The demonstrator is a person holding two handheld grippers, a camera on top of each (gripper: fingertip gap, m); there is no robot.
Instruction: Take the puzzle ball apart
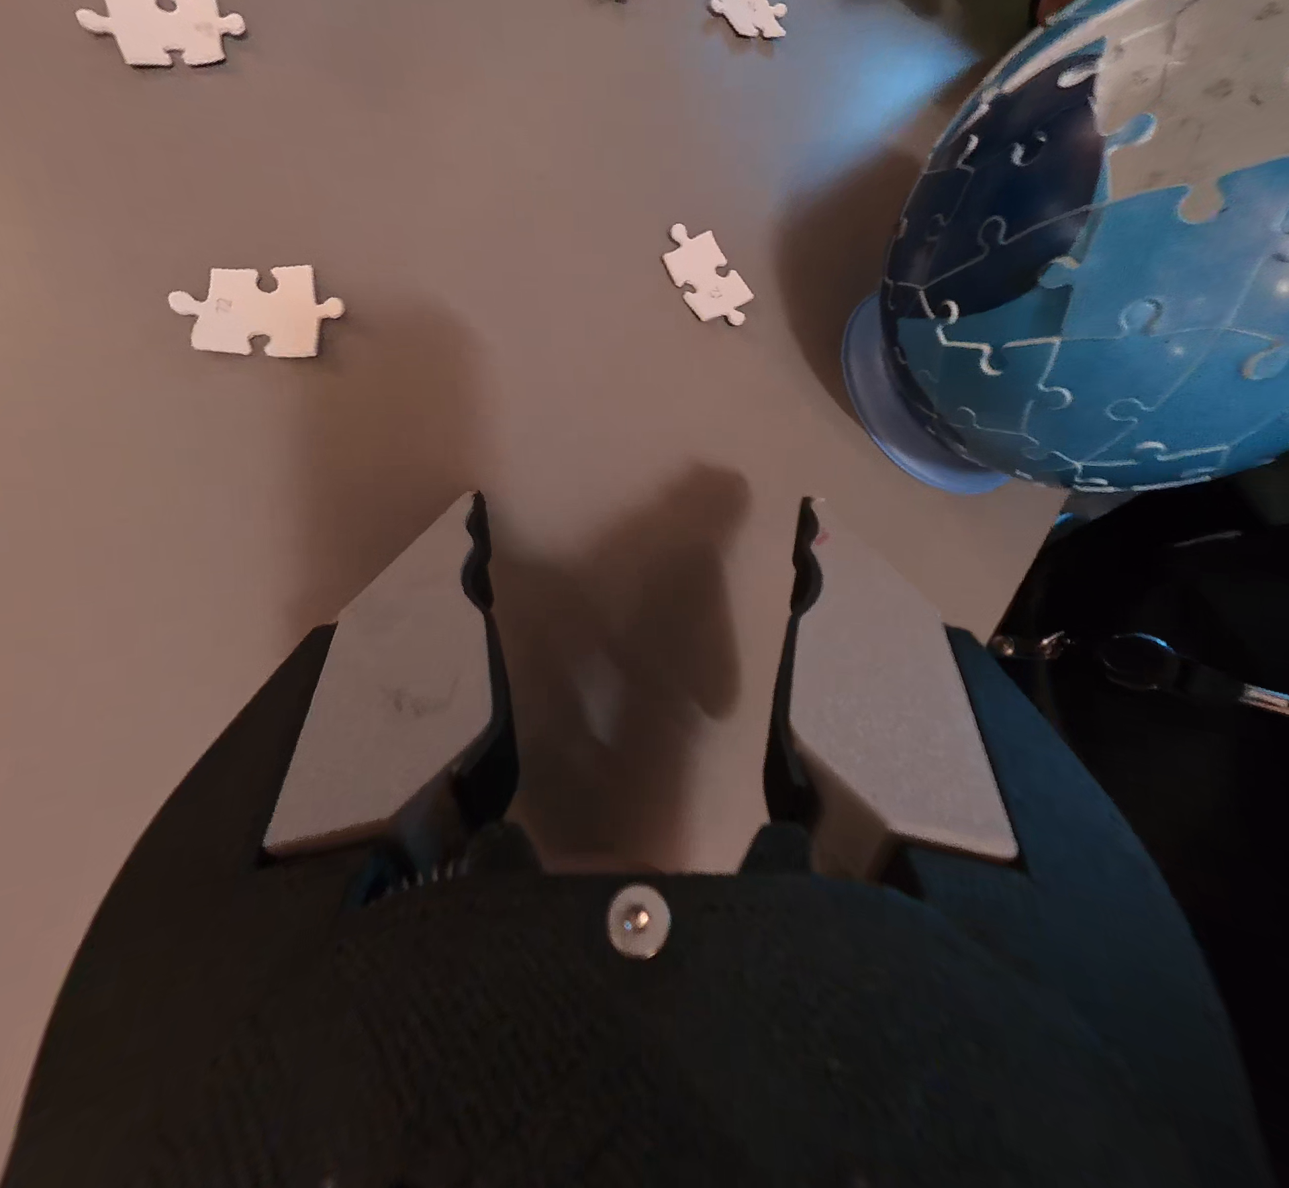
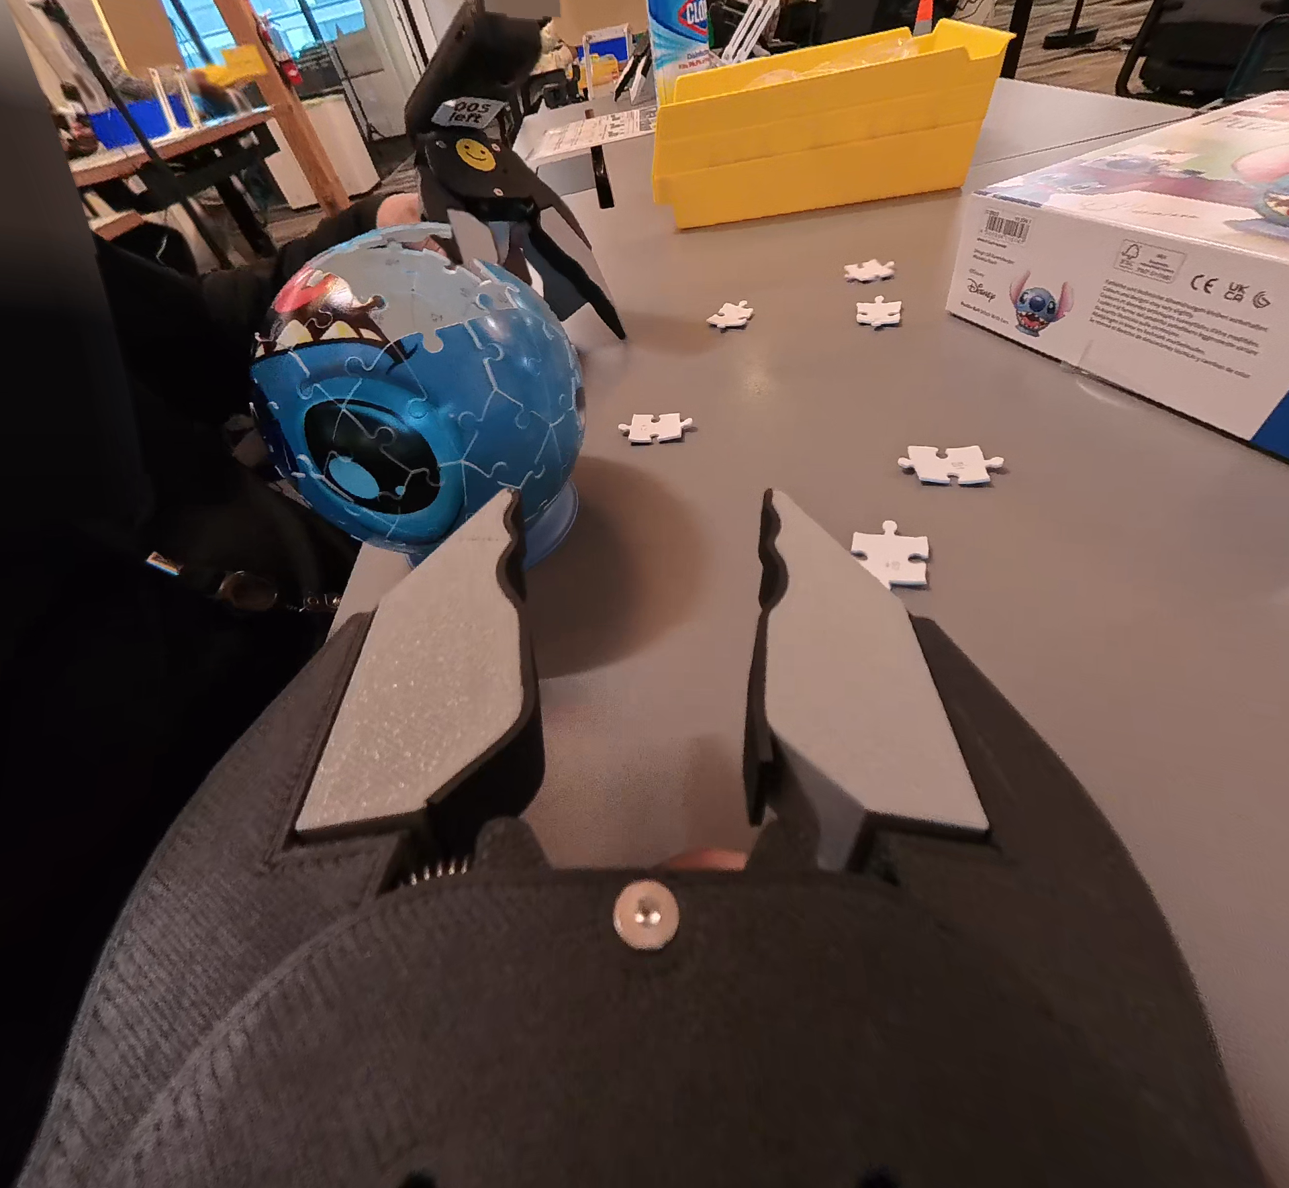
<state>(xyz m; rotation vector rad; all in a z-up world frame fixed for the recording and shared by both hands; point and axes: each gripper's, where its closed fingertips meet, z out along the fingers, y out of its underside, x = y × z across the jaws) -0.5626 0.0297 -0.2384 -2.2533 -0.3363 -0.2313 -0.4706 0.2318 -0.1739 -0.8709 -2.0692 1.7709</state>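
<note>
Puzzle ball (image 2: 411, 401) on table edge, left of gaping right tongs (image 2: 642, 513), untouched

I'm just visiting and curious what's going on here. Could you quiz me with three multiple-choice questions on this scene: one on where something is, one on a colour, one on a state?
1. Where does the puzzle ball sit?
A on a blue stand
B inside the bin
C on the box

2. What colour is the bin?
A red
B yellow
C green

3. The right gripper is:
A shut on a piece
B shut, empty
C open, empty

Answers: A, the blue stand shows beneath it; B, it is plainly yellow; C, bare table shows between its fingers.
</note>
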